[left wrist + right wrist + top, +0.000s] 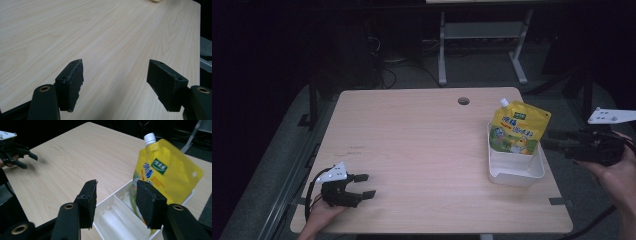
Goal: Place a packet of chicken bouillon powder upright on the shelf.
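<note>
On the wooden table (pixel 412 145), the yellow pouch (pixel 518 131) stands upright in the white tray (pixel 515 172), spout up; both grippers open.

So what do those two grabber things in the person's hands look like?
Both are black. The left gripper has two blocky jaws, a pale three-cornered plate with small dots on top, and a dark cable looping behind. The right gripper has the same kind of plate. Up close, its jaws have rough black pads and brass-coloured rings.

A dim lab or test room: a bare light-wood bench (pixel 422 150) with a cable hole (pixel 463 101) near its far edge, grey metal desk legs (pixel 442 50) and loose cables (pixel 387 70) on the grey floor behind.
</note>
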Demonstrator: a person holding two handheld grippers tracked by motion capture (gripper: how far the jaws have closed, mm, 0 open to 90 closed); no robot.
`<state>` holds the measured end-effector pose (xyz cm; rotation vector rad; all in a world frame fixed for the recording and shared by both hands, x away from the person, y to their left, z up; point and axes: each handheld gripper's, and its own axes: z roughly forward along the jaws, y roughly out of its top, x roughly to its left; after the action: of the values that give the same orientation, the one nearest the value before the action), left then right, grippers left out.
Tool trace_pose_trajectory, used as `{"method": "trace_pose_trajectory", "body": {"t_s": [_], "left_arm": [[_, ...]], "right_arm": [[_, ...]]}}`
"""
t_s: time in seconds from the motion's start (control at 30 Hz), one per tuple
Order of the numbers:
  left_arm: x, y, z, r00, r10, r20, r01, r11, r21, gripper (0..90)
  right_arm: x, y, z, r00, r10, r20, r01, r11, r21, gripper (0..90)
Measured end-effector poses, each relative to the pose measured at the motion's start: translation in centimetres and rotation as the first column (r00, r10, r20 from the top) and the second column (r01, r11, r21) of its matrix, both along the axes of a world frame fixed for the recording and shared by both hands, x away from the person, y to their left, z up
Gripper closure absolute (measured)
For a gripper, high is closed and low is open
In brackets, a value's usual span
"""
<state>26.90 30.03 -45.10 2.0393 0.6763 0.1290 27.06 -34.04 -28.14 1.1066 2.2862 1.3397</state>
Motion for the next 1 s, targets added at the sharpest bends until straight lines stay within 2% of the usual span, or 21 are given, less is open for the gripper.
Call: {"method": "trace_pose_trajectory", "body": {"t_s": [0.43, 0.77, 1.0], "left_arm": [[0.0, -0.2, 0.1, 0.9999, -0.011, 0.003, 0.011, 0.9999, 0.006, 28.6], [-0.1, -0.2, 0.2, 0.9999, -0.011, 0.009, 0.011, 0.9999, 0.005, 28.3], [-0.2, -0.2, 0.3, 0.9998, -0.015, 0.011, 0.015, 0.9999, 0.008, 28.0]], "right_arm": [[-1.0, 2.9, -2.7, 0.9984, 0.022, -0.052, -0.022, 1.000, -0.002, 46.0], [-1.2, 6.0, -3.9, 0.9945, 0.075, -0.073, -0.075, 0.997, -0.001, 44.0], [-1.1, 8.5, -4.5, 0.9883, 0.135, -0.072, -0.135, 0.991, 0.001, 41.8]]}}
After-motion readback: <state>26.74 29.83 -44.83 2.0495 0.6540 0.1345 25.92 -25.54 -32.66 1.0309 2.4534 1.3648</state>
